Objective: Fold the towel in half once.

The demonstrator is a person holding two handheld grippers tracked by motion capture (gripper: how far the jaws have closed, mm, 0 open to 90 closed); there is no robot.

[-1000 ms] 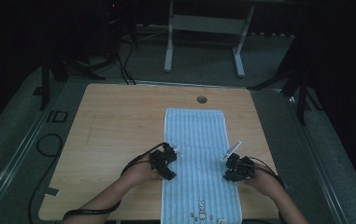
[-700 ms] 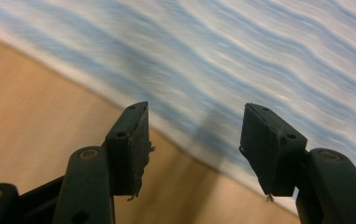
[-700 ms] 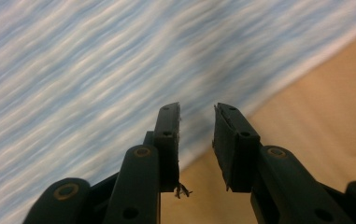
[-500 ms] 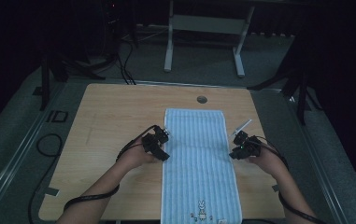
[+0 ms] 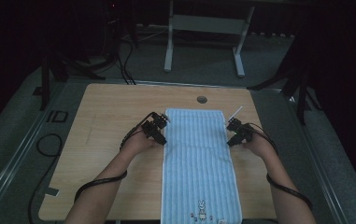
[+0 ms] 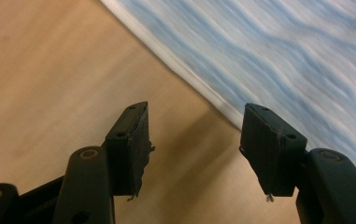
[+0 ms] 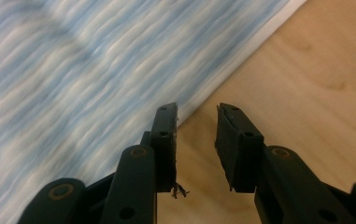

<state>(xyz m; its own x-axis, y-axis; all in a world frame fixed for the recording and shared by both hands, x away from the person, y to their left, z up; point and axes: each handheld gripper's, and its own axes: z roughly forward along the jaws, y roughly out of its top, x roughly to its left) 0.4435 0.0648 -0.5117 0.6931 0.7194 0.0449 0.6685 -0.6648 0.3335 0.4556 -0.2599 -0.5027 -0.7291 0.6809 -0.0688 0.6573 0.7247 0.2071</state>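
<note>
A blue-and-white striped towel point(image 5: 199, 158) lies flat and lengthwise down the middle of the wooden table point(image 5: 105, 116). My left gripper point(image 5: 160, 129) hovers at the towel's left edge near its far end. In the left gripper view the gripper point(image 6: 194, 116) stands open over bare wood, with the towel's point(image 6: 269, 51) white hem just beyond the jaws. My right gripper point(image 5: 232, 133) is at the towel's right edge, level with the left one. Seen in its own view, the right gripper point(image 7: 196, 109) has just been opening; a narrow gap shows with nothing in it, right beside the towel point(image 7: 96, 70).
A small round hole point(image 5: 202, 99) sits in the table just past the towel's far end. The near end of the towel carries a small printed figure point(image 5: 202, 207). A white desk frame point(image 5: 203, 23) and floor cables point(image 5: 45, 144) lie beyond the table.
Both hands have slid away from the person along the towel's long edges, from its middle towards its far end. The towel lies as before.
</note>
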